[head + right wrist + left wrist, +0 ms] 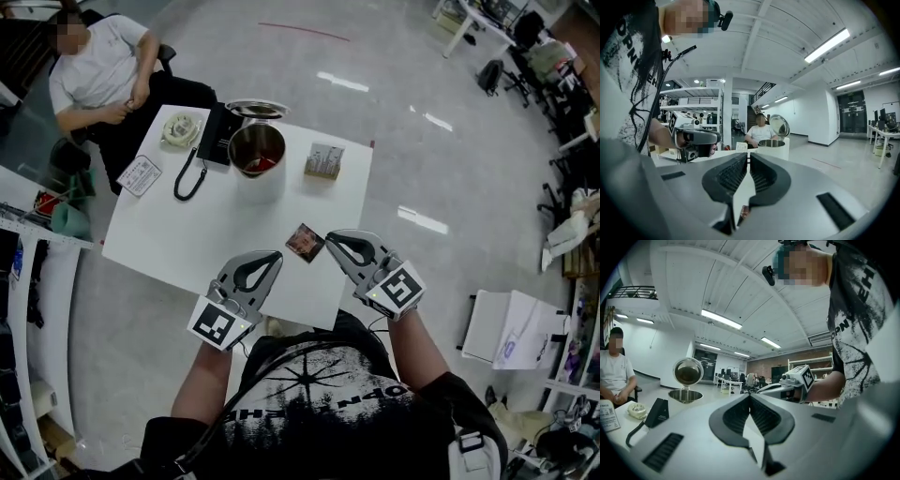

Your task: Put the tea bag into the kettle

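Note:
The tea bag [305, 242], a small dark square packet, lies flat on the white table [187, 234] near its front edge. It sits between my two grippers and neither touches it. My left gripper [274, 256] is just left of it, jaws together and empty. My right gripper [331, 238] is close at its right, also shut with nothing in it. The kettle [256, 150] stands at the table's far side with its round lid [255, 110] swung open. It shows in the left gripper view as the kettle [686, 395] and in the right gripper view as the kettle [772, 148].
A small box [323, 161] stands right of the kettle. A black base [217, 133] with a coiled cord [188, 178], a pale coil [181, 128] and a card [140, 174] lie at the table's left. A person [103, 70] sits beyond the far left corner.

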{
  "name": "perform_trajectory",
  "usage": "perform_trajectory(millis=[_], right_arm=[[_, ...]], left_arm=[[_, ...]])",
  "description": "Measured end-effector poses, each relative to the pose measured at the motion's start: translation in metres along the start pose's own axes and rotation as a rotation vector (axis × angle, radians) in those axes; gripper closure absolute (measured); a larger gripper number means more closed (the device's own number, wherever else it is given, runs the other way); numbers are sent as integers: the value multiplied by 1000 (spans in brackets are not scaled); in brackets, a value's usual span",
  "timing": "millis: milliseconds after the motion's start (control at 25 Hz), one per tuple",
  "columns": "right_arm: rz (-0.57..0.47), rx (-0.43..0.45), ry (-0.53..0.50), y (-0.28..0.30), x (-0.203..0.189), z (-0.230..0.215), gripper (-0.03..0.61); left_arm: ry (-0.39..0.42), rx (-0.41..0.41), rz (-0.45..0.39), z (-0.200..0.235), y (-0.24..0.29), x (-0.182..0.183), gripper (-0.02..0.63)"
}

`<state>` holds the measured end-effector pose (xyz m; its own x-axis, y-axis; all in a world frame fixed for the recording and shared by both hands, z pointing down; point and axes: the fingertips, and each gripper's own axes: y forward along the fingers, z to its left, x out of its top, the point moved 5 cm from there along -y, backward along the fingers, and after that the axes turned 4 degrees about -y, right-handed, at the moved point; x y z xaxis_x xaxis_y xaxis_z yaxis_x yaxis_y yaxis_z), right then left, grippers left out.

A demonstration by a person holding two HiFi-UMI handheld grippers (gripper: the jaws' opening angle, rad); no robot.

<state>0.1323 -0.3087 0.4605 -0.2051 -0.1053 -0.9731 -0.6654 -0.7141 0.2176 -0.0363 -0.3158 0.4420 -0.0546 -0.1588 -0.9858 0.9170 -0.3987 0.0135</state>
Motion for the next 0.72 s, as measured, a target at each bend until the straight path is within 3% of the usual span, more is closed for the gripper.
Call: perform_trajectory(millis=[320,720], right_arm=[[133,48,41,28,-52,-15,558],[393,127,84,63,-129,-16,423]], left_arm=[[-29,40,8,4,21,-14,601],[-36,100,24,7,22,-25,601]])
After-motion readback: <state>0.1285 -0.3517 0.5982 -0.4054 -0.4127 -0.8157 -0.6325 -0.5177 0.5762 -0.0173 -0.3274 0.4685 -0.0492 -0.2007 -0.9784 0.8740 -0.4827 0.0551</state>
